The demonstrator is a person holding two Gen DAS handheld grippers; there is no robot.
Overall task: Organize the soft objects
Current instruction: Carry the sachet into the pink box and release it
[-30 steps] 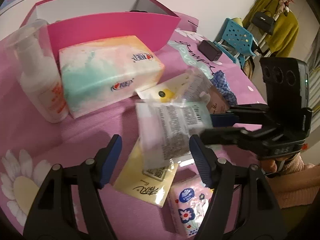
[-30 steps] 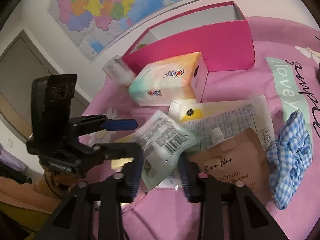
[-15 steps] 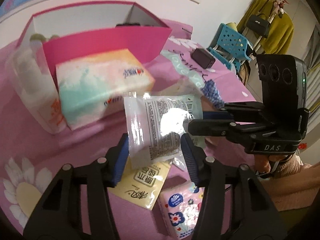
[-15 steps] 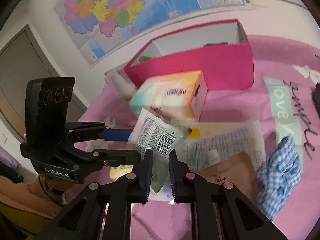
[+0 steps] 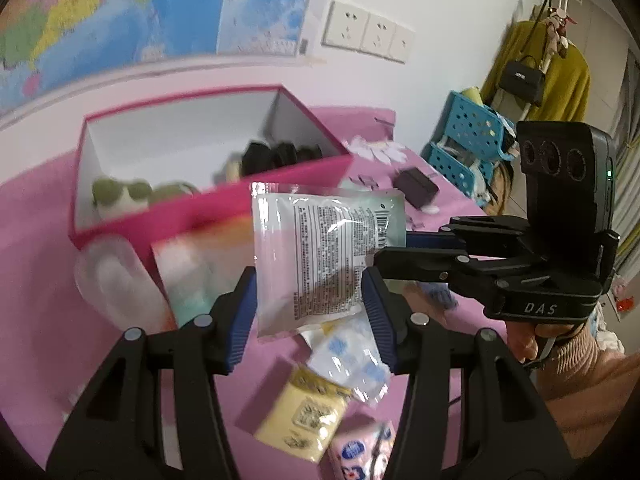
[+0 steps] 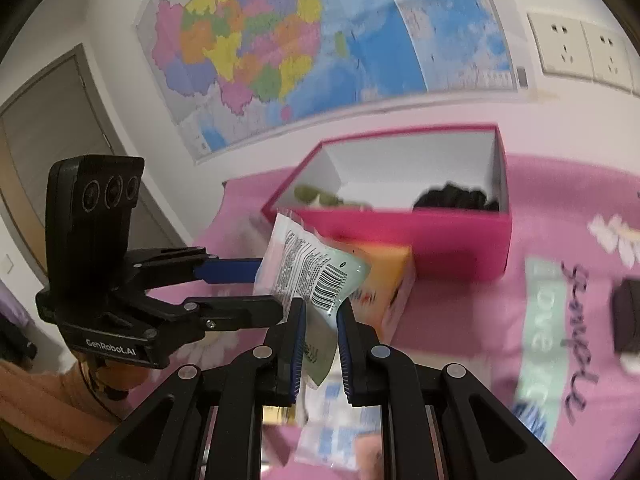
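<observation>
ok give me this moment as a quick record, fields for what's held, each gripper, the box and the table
held: clear packet, lifted off the table
left gripper: closed across the packet's width
right gripper: shut on the packet's edge
box: pink box, open, dark and green items inside
table: pink cloth, tissue pack, small packs

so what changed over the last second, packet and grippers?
The printed packet left the table: a second ago it lay on the pile, now both grippers hold it up in front of the pink box. The jaws of the right gripper have just closed on its edge; the jaws of the left gripper have just narrowed around its sides. Tissue box and pink cloth stayed put.
</observation>
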